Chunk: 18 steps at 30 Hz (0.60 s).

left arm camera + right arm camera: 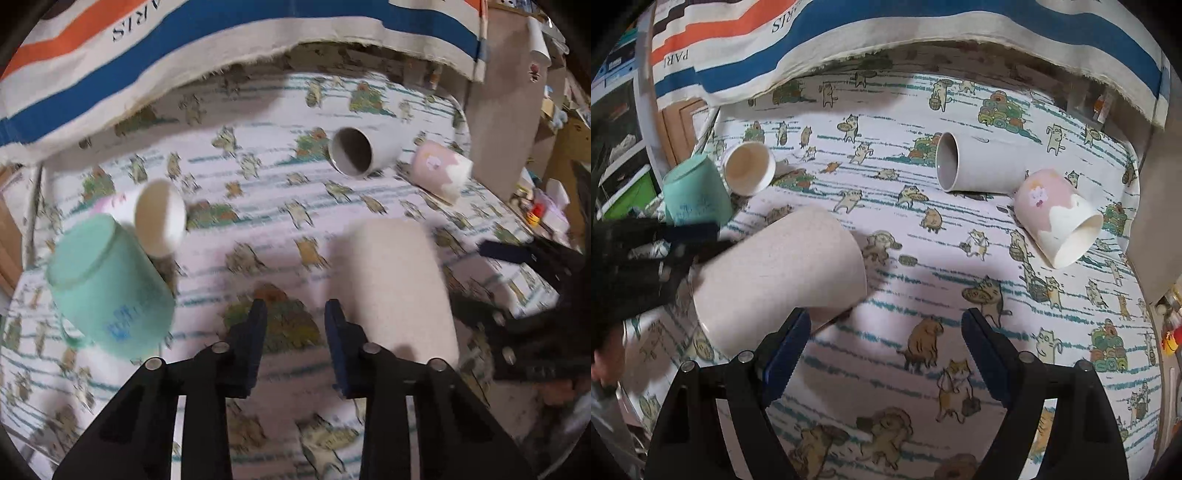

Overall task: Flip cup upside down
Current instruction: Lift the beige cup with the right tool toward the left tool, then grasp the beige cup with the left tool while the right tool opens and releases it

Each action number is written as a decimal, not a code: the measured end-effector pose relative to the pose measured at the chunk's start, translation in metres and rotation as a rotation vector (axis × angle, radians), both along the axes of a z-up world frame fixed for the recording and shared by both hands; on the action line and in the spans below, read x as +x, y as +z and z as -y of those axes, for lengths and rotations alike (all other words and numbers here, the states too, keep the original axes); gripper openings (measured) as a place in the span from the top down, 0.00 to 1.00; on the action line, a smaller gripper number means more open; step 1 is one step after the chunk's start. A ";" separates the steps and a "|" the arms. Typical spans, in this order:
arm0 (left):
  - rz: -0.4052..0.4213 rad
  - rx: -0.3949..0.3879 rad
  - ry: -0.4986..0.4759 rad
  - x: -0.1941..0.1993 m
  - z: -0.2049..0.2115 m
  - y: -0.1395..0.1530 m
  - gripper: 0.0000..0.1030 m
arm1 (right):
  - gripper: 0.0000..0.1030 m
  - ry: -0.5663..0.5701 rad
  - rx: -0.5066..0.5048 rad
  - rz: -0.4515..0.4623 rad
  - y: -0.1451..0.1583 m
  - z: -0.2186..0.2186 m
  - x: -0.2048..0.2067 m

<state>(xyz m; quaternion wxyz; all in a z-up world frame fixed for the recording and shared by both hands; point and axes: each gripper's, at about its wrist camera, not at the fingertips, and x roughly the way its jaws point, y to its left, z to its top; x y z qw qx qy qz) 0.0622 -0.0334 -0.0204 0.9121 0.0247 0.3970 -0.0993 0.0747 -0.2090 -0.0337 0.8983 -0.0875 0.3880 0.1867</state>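
A beige speckled cup (779,280) stands upside down on the cat-print tablecloth (923,295), also shown in the left wrist view (395,280). My left gripper (295,314) is open with a narrow gap and empty, just left of the beige cup; in the right wrist view it shows as a dark blur (665,243). My right gripper (882,325) is wide open and empty, right of the beige cup; it shows at the right edge of the left wrist view (517,254). A mint green cup (107,288) stands upside down at the left.
A small white cup (750,168) lies on its side by the mint cup (694,195). A grey mug (975,166) and a pink-and-cream cup (1056,225) lie on their sides at the back right. A striped cloth (886,33) hangs behind the table.
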 end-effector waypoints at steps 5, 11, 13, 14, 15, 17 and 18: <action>0.009 0.012 0.016 -0.009 0.001 -0.003 0.78 | 0.17 0.006 0.066 -0.026 0.005 -0.003 0.003; 0.041 -0.015 0.041 -0.017 -0.005 -0.001 0.78 | 0.17 0.027 0.076 -0.004 0.008 0.000 -0.010; 0.082 0.012 0.065 -0.023 -0.003 0.002 0.75 | 0.17 0.025 0.083 0.006 0.010 0.002 -0.015; 0.099 0.019 0.074 -0.026 -0.003 0.004 0.72 | 0.17 0.023 0.086 0.010 0.011 0.004 -0.017; 0.115 0.020 0.078 -0.030 -0.003 0.006 0.63 | 0.17 0.021 0.090 0.017 0.012 0.005 -0.018; 0.153 0.023 0.094 -0.038 -0.002 0.011 0.34 | 0.17 0.016 0.092 0.037 0.015 0.008 -0.023; 0.184 0.025 0.104 -0.044 -0.002 0.015 0.25 | 0.17 0.012 0.091 0.052 0.017 0.010 -0.026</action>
